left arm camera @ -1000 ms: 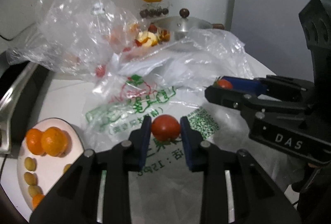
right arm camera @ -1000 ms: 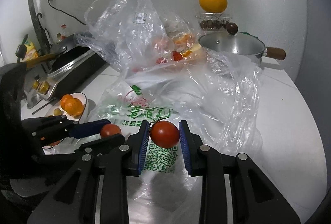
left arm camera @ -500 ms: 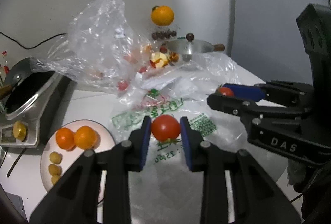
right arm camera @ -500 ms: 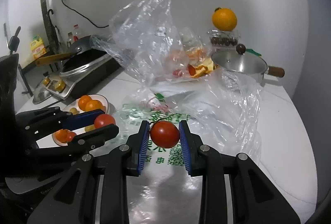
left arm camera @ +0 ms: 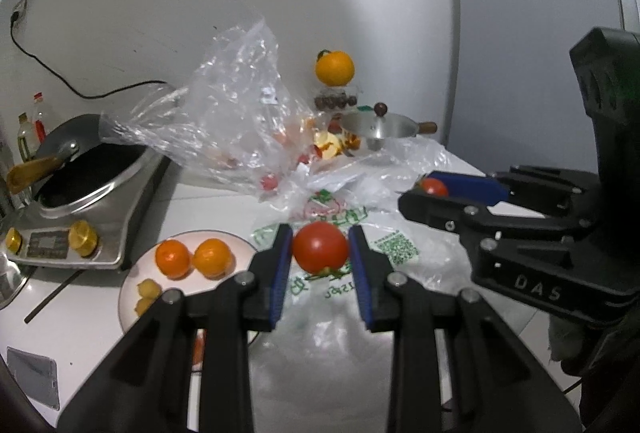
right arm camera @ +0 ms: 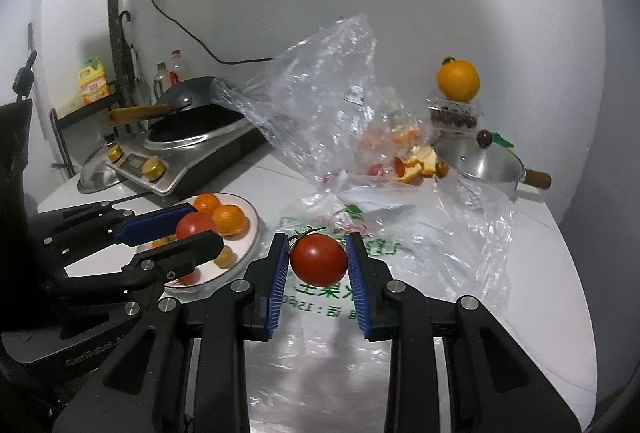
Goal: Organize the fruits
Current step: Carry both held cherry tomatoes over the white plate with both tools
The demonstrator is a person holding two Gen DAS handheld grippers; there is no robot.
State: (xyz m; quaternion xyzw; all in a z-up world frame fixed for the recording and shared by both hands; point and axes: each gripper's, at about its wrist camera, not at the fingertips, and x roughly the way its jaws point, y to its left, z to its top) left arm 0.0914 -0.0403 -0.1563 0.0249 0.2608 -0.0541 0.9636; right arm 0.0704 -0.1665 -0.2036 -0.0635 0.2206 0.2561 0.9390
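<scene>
The plate (left arm camera: 132, 285) is partly hidden behind the left tongs (left arm camera: 320, 253). Fruit inside the clear bag (left arm camera: 240, 113) looks blurry. The flat grey thing (left arm camera: 32, 377) by the counter's edge is too unclear to tell.

Red tomato (left arm camera: 320, 247) between blue ribbed pads (left arm camera: 280, 269) of black left gripper (left arm camera: 320, 265). Second red tomato (right arm camera: 318, 259), green stem, in black right gripper (right arm camera: 318, 265), same blue pads. Beyond jaws: clear plastic bag (right arm camera: 320, 105); white bag (left arm camera: 360, 233) printed green with a red motif. Left of jaws: white plate (right arm camera: 250, 233), orange mandarins (left arm camera: 192, 257), small yellow fruits (left arm camera: 148, 289). White table (right arm camera: 540, 273). Silver pot (right arm camera: 480, 165), brown knob.
</scene>
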